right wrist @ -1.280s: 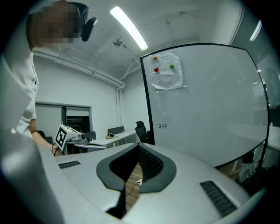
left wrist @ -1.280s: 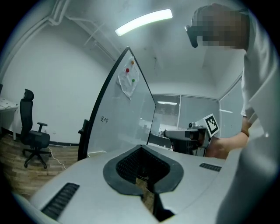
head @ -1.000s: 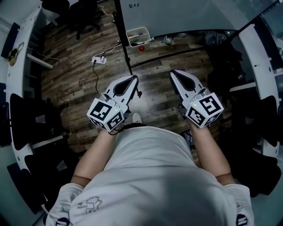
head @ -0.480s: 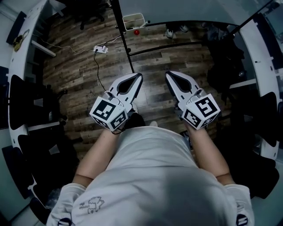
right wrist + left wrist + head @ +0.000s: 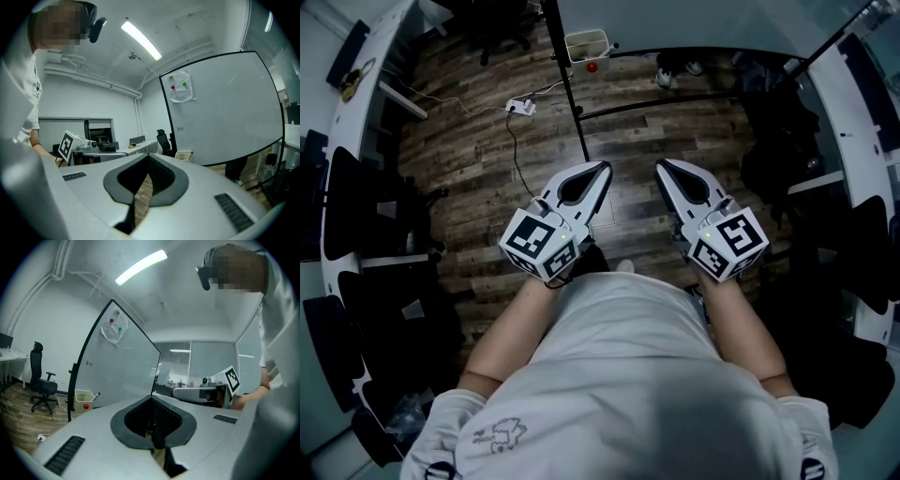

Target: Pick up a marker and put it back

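A white tray [image 5: 586, 44] with a red knob [image 5: 592, 67] hangs at the foot of the whiteboard [image 5: 675, 23], far ahead of both grippers. In the left gripper view a dark-capped marker [image 5: 97, 394] sticks up out of the tray [image 5: 82, 398]. My left gripper [image 5: 602, 169] and right gripper [image 5: 661, 166] are held side by side at waist height over the wooden floor. Both are shut with nothing between the jaws. The left gripper's [image 5: 151, 398] tip points towards the whiteboard [image 5: 117, 366]; the right gripper's [image 5: 148, 155] tip does too.
The whiteboard's black stand leg [image 5: 577, 112] runs down the floor towards me. A power strip [image 5: 521, 107] with its cable lies to the left. An office chair [image 5: 42, 385] stands by a desk on the left. A person's legs [image 5: 236, 171] show behind the whiteboard [image 5: 220, 108].
The head view has shifted: the tray and whiteboard foot now sit higher in the frame. Both grippers stay shut, side by side, their tips a little closer together.
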Demonstrator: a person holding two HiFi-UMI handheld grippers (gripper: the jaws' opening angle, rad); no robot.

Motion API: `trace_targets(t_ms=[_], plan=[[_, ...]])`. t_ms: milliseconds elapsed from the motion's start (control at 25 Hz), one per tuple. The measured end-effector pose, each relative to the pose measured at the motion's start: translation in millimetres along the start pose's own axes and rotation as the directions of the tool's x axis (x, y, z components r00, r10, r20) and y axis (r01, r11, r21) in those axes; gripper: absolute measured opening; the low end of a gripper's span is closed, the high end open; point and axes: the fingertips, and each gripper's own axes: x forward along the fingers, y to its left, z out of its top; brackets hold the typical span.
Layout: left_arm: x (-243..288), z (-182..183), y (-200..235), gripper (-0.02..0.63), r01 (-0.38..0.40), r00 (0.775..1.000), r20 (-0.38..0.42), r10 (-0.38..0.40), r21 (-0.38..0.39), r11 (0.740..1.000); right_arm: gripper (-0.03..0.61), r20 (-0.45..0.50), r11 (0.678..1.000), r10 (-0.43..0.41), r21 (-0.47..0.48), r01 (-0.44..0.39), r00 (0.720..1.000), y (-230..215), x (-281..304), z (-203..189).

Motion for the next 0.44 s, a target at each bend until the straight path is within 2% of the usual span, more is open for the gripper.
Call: trace_targets(t_ms=[440], plan=[[-7.4, -0.2, -22.6, 0.005, 0.013, 1.0, 0.003, -0.013, 0.001, 1.0, 0.011, 0.012, 1.0, 0.004, 0.001, -0.004, 1.0, 9.5, -20.3, -1.4]])
